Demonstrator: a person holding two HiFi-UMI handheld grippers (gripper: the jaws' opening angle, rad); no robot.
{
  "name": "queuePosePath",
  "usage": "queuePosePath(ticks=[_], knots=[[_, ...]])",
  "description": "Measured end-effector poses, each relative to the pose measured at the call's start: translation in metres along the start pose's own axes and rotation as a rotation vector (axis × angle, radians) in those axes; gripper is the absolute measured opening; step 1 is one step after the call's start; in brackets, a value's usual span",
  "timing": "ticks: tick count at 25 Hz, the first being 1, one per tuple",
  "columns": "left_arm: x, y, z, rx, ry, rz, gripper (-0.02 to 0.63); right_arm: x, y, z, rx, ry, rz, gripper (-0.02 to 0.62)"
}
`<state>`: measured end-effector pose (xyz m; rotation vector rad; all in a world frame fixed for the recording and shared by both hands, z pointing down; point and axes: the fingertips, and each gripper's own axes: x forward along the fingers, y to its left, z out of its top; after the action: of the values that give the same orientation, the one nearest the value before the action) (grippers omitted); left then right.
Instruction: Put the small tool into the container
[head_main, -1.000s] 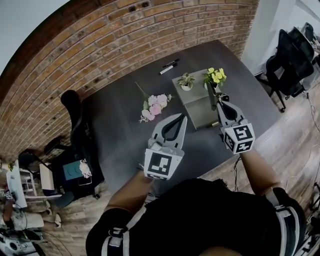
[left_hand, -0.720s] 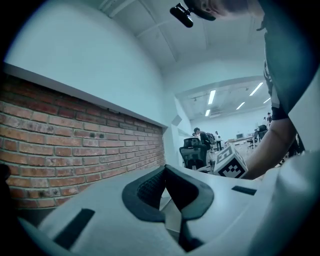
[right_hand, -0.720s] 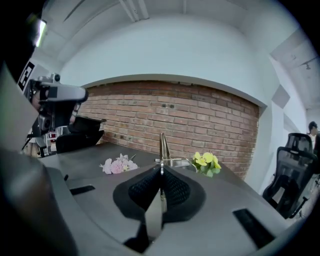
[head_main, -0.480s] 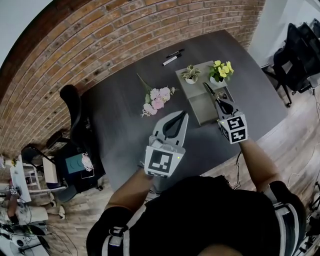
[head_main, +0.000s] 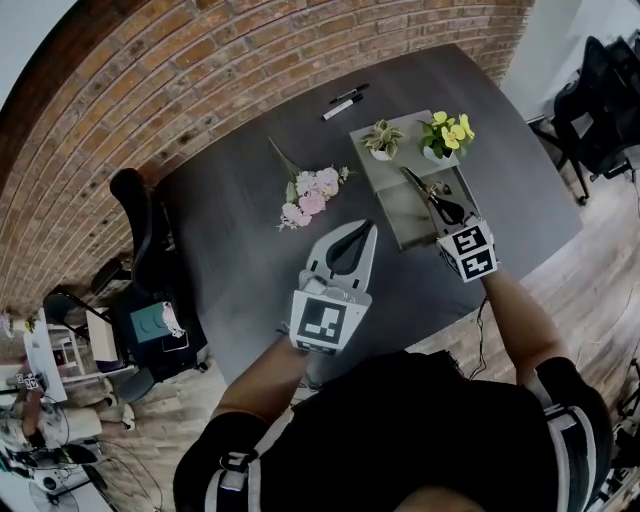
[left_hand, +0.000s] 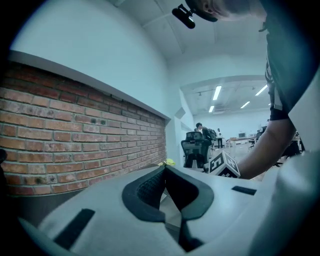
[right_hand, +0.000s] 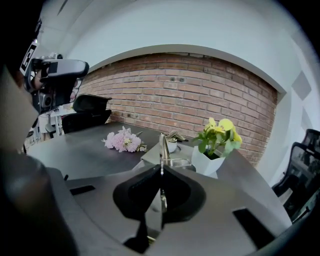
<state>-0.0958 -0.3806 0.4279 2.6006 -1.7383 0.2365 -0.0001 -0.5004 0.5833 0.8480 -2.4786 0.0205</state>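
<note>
The right tongs (head_main: 447, 215) are clamping a slim dark metal tool (head_main: 415, 183) near its handle end, and its pointed tip is reaching out over the flat grey rectangular container (head_main: 392, 222) that is standing on the dark grey desk (head_main: 230, 240). The tool is hanging in the air, not yet inside. The left tongs (head_main: 368, 230) are sitting closed on nothing, hovering above the desk just beside the container's near left corner.

The likeliest slip from here is a release coming too soon or too far forward. The tool is pointing toward the white pot of yellow flowers (head_main: 443, 140) and the small white pot holding a green succulent (head_main: 381, 143), both standing at the container's far end, so a push onward could be knocking one over. The grip is also sitting near one end of a long thing, so the tool may be swinging as the tongs part and landing across the rim or on the desk.

The right gripper view is showing the thin metal of the tool (right_hand: 162, 145) rising straight between the pressed-together pads, with the yellow flowers close ahead. The head view alone is giving the tool's whole length and its place over the container. The left gripper view is looking off at a red brick wall (left_hand: 75, 130) and is showing only the left tongs (left_hand: 164, 169) meeting with nothing between them
</note>
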Motion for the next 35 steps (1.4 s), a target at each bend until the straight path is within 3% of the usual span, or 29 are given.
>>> queuePosePath(ticks=[7, 19, 26, 35], knots=[[0.014, 0.002, -0.012, -0.017, 0.007, -0.009, 0.006, 0.01, 0.01, -0.004, -0.117, 0.032, 0.075, 0.003], [0.016, 0.004, -0.021, -0.05, 0.021, 0.003, 0.006, 0.021, 0.022, -0.045, -0.565, 0.274, 0.17, 0.005], [0.012, 0.008, -0.023, -0.048, 0.026, 0.023, 0.006, 0.032, 0.031, -0.059, -0.58, 0.32, 0.222, 0.003], [0.002, 0.004, -0.02, -0.046, 0.014, 0.025, 0.006, 0.031, 0.03, -0.059, -0.597, 0.34, 0.197, 0.014]])
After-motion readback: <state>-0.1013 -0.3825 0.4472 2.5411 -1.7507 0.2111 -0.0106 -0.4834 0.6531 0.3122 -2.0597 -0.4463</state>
